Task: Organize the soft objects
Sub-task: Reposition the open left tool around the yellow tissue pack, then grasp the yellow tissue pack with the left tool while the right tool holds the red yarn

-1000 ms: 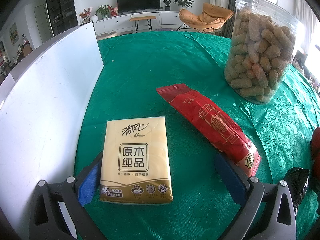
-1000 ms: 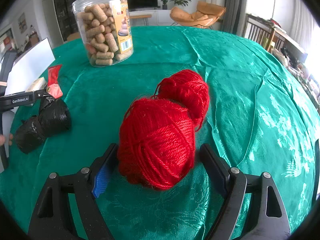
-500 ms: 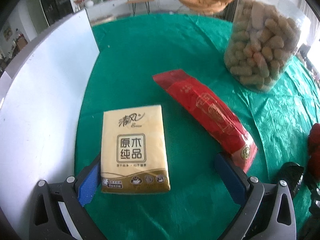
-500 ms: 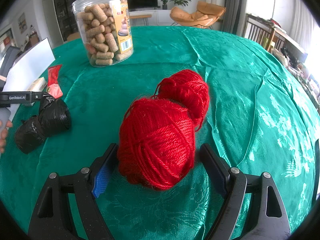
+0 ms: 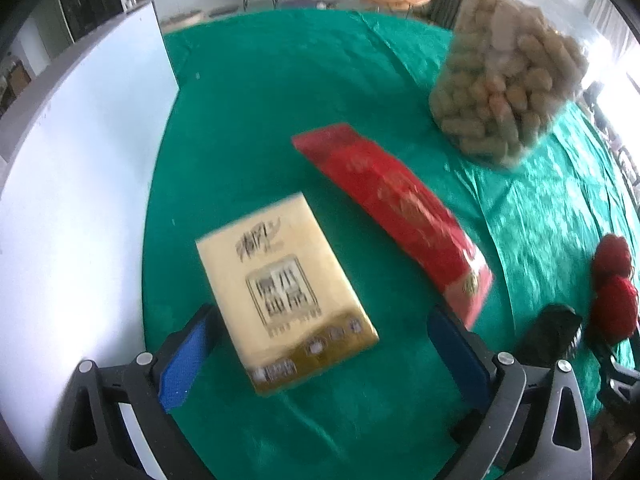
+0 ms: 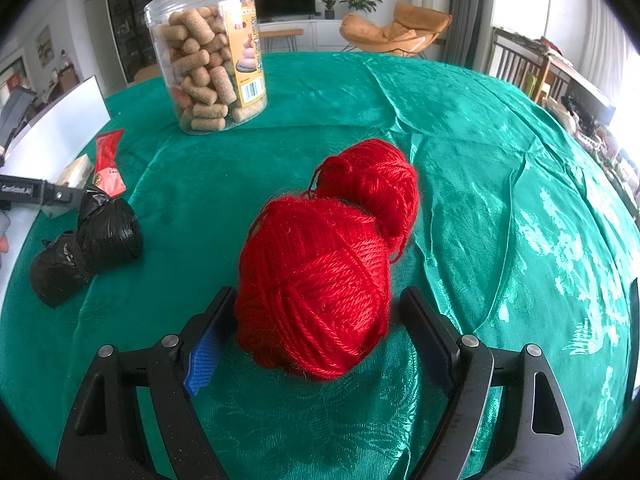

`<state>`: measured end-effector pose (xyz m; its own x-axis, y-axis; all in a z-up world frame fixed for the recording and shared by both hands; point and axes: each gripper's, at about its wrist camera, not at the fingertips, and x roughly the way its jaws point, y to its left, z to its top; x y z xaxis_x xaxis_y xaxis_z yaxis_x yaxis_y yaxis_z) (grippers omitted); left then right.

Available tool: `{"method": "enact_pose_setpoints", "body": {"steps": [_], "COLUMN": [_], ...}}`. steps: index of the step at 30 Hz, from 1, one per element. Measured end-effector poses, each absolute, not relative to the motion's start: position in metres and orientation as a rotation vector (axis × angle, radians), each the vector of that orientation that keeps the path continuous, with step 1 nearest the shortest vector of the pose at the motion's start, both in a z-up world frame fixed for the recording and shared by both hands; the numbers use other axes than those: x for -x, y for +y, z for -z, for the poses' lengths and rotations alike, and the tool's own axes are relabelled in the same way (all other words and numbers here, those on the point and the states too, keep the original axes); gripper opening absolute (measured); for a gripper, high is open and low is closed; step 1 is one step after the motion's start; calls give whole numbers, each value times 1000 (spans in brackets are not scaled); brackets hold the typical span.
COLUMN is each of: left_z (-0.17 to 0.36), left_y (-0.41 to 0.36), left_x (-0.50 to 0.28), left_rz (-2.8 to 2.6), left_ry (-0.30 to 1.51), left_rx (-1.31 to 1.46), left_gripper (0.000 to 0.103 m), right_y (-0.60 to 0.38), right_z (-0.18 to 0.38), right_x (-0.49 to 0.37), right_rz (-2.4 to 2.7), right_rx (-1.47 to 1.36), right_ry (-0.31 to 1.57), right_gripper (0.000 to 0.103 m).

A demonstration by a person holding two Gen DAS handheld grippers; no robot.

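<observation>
A yellow tissue pack point(image 5: 286, 288) lies flat on the green tablecloth, skewed between the wide-apart fingers of my open left gripper point(image 5: 320, 344). A red packet point(image 5: 394, 212) lies just beyond the right finger. In the right wrist view, two red yarn balls point(image 6: 320, 276) sit together, the near one between the fingers of my open right gripper point(image 6: 316, 328), close to the left finger and apart from the right one. The yarn point(image 5: 614, 284) also shows at the far right of the left wrist view, beside a black bag roll point(image 5: 548, 336). The tissue pack point(image 6: 76, 170) and red packet point(image 6: 109, 162) appear small at the left.
A clear jar of tan cylinder snacks point(image 6: 208, 56) stands at the back of the table. A white board point(image 5: 68, 184) stands along the left side. The black bag roll point(image 6: 86, 244) lies left of the yarn. The green tablecloth point(image 6: 480, 160) stretches bare to the right.
My left gripper has risen and turned, so the tissue pack now looks skewed and blurred and more of the yarn shows. The right gripper and yarn have not moved.
</observation>
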<state>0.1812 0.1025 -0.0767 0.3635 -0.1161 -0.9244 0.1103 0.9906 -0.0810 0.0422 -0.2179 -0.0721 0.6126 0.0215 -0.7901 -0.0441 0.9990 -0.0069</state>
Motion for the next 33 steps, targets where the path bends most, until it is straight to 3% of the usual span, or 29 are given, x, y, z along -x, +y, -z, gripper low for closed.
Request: {"method": "enact_pose_setpoints", "body": {"steps": [2, 3, 4, 5, 6, 16, 20, 22, 24, 33], "left_z": [77, 77, 76, 74, 71, 69, 70, 73, 79, 87], "left_y": [102, 102, 101, 99, 99, 80, 72, 73, 83, 89], "left_x": [-186, -187, -187, -186, -184, -105, -81, -76, -79, -80], "left_rz": [131, 126, 111, 93, 115, 150, 154, 147, 86, 85], "left_ry": [1166, 1153, 1132, 1112, 1093, 1069, 1038, 1014, 1015, 965], "left_rx": [3, -1, -19, -49, -41, -43, -83, -83, -68, -40], "left_gripper": [98, 92, 84, 62, 54, 54, 56, 66, 99, 103], "right_y": [-218, -218, -218, -218, -218, -218, -218, -218, -218, -218], "right_z": [72, 72, 72, 72, 72, 72, 72, 72, 72, 72], "right_x": [-42, -42, -42, -42, -42, -42, -42, -42, -42, -42], "right_rz": [-38, -38, -38, -38, -38, -38, -38, -38, -38, -37], "right_rx": [27, 26, 26, 26, 26, 26, 26, 26, 26, 26], "right_ry": [911, 911, 911, 911, 911, 911, 911, 911, 911, 911], "right_gripper": [84, 84, 84, 84, 84, 84, 84, 84, 84, 84]}}
